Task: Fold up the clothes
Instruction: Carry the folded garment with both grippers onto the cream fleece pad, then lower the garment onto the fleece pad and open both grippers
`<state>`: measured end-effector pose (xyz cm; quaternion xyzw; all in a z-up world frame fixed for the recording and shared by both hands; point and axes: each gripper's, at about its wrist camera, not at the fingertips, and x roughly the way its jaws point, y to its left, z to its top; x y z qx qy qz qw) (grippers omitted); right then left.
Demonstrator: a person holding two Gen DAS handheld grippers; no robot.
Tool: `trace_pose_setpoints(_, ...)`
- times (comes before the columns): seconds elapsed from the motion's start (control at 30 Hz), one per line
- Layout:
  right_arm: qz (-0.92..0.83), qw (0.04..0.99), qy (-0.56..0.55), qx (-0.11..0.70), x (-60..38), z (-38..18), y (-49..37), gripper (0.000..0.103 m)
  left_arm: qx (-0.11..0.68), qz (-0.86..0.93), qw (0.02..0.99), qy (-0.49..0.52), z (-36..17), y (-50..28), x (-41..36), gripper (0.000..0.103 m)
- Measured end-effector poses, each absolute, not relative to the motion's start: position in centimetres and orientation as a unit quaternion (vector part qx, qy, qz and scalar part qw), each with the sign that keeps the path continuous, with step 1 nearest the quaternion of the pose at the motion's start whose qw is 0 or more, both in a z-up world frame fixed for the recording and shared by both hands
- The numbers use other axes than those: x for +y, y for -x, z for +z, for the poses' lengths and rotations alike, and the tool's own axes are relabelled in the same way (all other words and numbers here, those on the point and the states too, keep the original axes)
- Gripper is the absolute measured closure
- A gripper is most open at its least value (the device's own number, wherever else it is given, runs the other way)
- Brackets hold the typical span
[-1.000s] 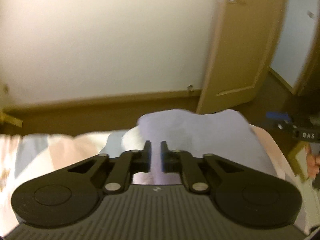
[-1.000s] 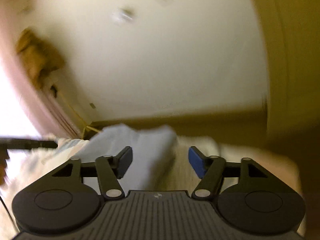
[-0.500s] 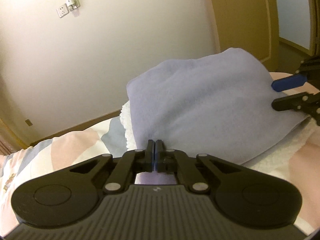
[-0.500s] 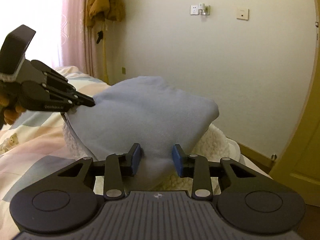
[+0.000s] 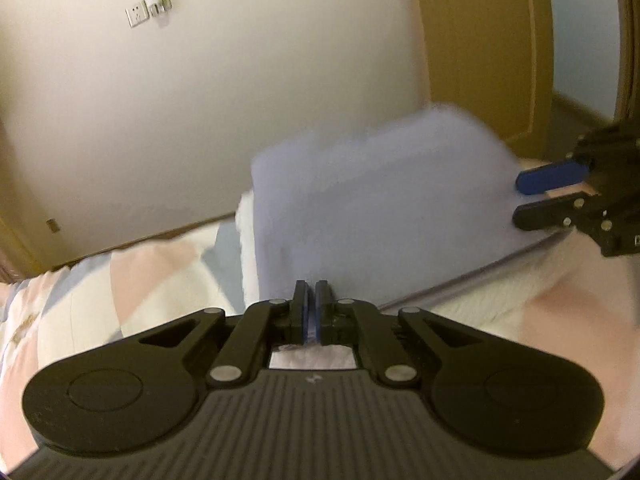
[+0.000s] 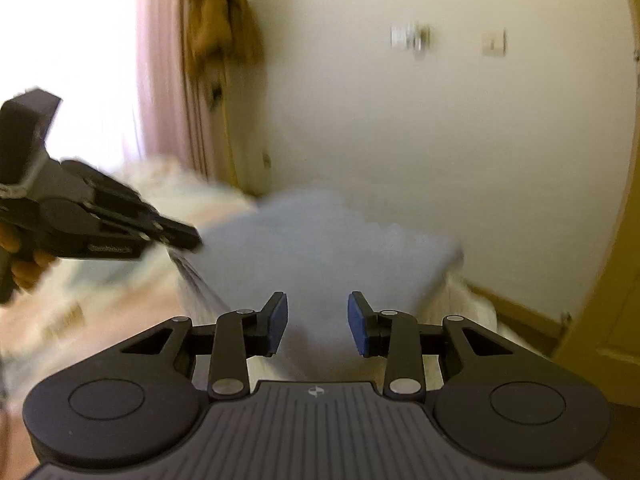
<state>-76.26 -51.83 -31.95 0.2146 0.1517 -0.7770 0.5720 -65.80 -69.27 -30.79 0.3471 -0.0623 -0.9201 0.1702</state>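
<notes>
L gripper pinches near-left edge of blue garment on bed, R gripper spread astride near-right edge w/o clamping — risk: lopsided fold

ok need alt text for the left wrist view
The left gripper, jaws shut on a fold of lilac-blue garment, holds it over a pastel bedspread. The right gripper meets the cloth's far edge.

The left gripper is pointing downward with its jaws pressed together, while the right gripper is angling downward with its blue pads standing apart.
</notes>
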Motion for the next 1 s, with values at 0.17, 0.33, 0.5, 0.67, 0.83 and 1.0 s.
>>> trace_pose_setpoints(0.17, -0.772, 0.571, -0.206, 0.189, -52.3, -35.1, 76.2, 0.070, -0.049, -0.922, 0.185, -0.336, -31.9, 65.7, -69.6, 0.102)
trace_pose_setpoints(0.33, -0.766, 0.571, -0.219, 0.198, -52.2, -33.5, 76.1, 0.070, -0.068, -0.919, 0.182, -0.342, -29.3, 66.0, -68.8, 0.102)
trace_pose_setpoints(0.5, -0.788, 0.562, -0.208, 0.139, -51.3, -28.8, 77.9, 0.065, -0.059, -0.938, 0.172, -0.296, -24.9, 66.6, -69.9, 0.100)
trace_pose_setpoints(0.67, -0.811, 0.540, -0.197, 0.109, -53.6, -28.7, 81.2, 0.065, -0.058, -0.937, 0.167, -0.301, -26.7, 69.7, -71.7, 0.099)
trace_pose_setpoints(0.83, -0.803, 0.534, -0.234, 0.120, -55.5, -32.1, 83.9, 0.065, -0.037, -0.927, 0.196, -0.317, -31.3, 70.2, -72.4, 0.101)
trace_pose_setpoints(1.0, -0.812, 0.531, -0.213, 0.113, -54.2, -30.9, 83.1, 0.065, -0.010, -0.934, 0.199, -0.296, -28.7, 68.5, -71.8, 0.101)
